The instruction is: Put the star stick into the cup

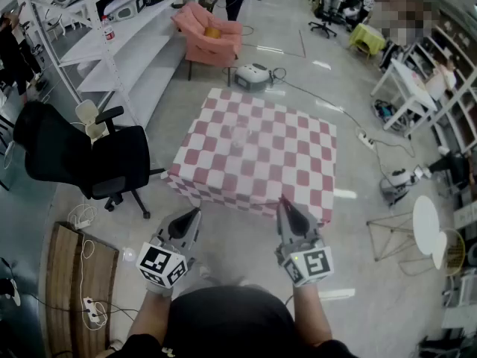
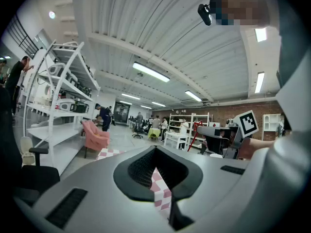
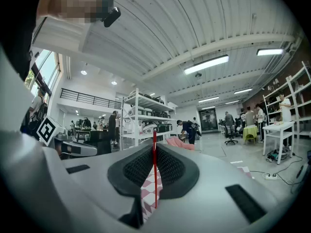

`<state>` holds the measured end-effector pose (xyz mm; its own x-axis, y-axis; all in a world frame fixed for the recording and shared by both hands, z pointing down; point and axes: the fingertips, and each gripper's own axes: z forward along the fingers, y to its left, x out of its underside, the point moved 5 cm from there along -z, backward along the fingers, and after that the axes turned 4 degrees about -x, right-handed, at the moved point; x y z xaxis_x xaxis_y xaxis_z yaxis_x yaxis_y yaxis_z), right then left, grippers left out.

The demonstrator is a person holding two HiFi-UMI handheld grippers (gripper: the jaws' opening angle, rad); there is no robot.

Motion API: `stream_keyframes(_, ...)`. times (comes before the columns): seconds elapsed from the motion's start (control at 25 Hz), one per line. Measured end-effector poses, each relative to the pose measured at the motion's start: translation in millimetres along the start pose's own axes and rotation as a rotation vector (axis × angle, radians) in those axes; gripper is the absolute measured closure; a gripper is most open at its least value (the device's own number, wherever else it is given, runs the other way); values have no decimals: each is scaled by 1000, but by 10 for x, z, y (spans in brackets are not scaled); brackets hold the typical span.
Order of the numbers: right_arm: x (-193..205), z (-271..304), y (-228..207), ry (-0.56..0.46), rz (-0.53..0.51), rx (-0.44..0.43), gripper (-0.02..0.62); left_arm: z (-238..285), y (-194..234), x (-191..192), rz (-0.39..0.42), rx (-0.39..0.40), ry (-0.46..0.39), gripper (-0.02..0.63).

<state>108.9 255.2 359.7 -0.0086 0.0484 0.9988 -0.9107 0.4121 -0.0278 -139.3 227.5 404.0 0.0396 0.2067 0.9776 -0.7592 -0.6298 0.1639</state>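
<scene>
A table under a pink-and-white checked cloth stands ahead of me, with a faint clear cup near its middle. Both grippers hang short of the table's near edge. My right gripper is shut on a thin red star stick, which stands upright between its jaws. In the left gripper view the same stick rises from the right gripper, its star at the top. My left gripper looks shut with nothing in it; only checked cloth shows past its jaws.
A black office chair stands left of the table and white shelving lines the far left. Beyond the table are a pink armchair and a floor device. A cable and a round white side table lie to the right.
</scene>
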Motion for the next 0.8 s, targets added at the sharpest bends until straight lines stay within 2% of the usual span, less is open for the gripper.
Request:
stream_keyframes(0.52, 79, 453, 462, 24, -17, 34, 568, -110, 587, -58, 9, 60, -21, 566)
stream_keyframes(0.8, 126, 500, 463, 4, 34, 92, 566, -22, 779, 6, -12, 100, -12, 566)
